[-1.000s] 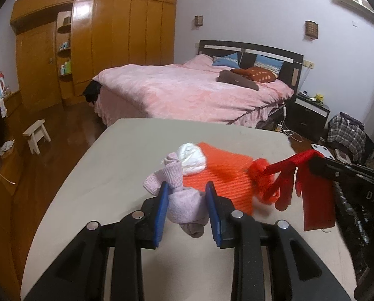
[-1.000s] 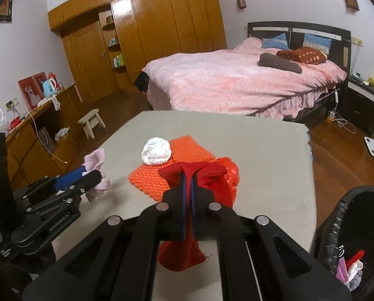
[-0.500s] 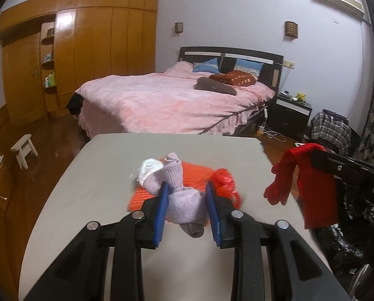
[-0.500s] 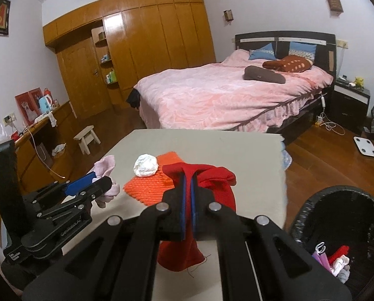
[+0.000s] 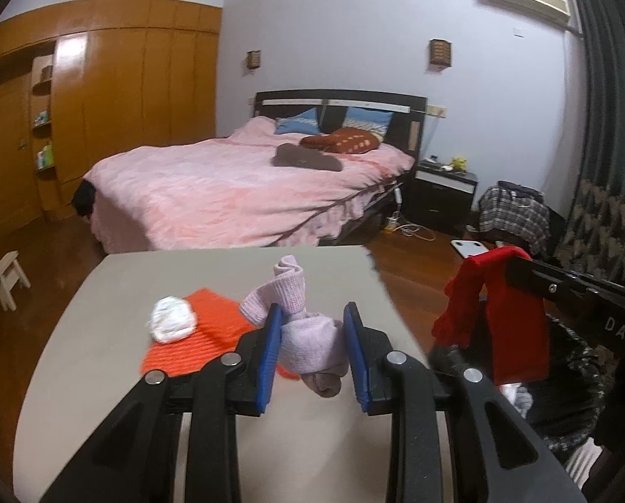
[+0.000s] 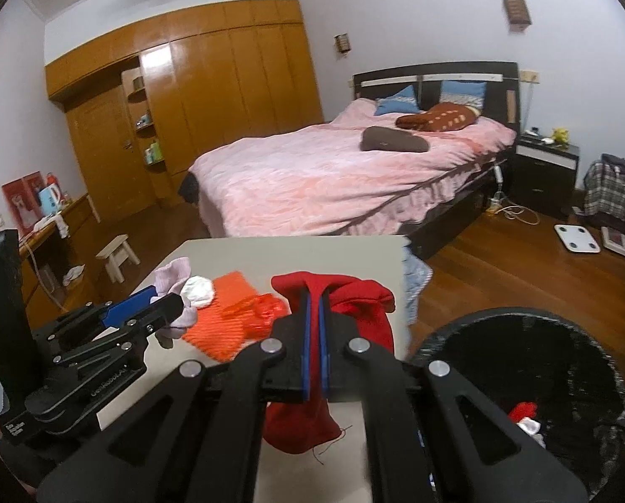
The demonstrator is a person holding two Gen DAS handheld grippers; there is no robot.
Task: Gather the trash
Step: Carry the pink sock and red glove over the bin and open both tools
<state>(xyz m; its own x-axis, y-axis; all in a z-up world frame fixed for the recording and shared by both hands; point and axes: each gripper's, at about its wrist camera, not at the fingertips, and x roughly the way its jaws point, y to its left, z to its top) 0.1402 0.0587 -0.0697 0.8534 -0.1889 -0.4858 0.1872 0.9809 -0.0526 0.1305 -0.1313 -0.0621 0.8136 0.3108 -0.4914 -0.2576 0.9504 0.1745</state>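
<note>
While the left wrist view is considered first, the left gripper (image 5: pixel 312 350) is seen pinching a pale pink sock (image 5: pixel 308 335) between its blue pads, the sock bunched and raised clear of the grey table (image 5: pixel 102 314). Left behind on that table are an orange mat (image 5: pixel 203 335) and a white crumpled wad (image 5: pixel 170 325) resting on it. To the right, a red glove (image 5: pixel 497 314) is draped from the other tool, hanging over the dark bin (image 5: pixel 572 398). In the right wrist view, the right gripper (image 6: pixel 313 322) is pressed together on that red glove (image 6: pixel 337 297), most of the cloth hanging loose below and beside the jaws, a thread trailing. The black-lined bin (image 6: pixel 522 377) stands on the floor just beside the table's right edge, a few scraps already inside. A crumpled red plastic bag (image 6: pixel 258 310) lies on the mat. Two risks are judged likely: the glove is gripped by a thin fold, so it could slip free short of the bin, and its loose fingers could snag on the rim; the sock, released too early, would be dropped onto the table or floor.
</note>
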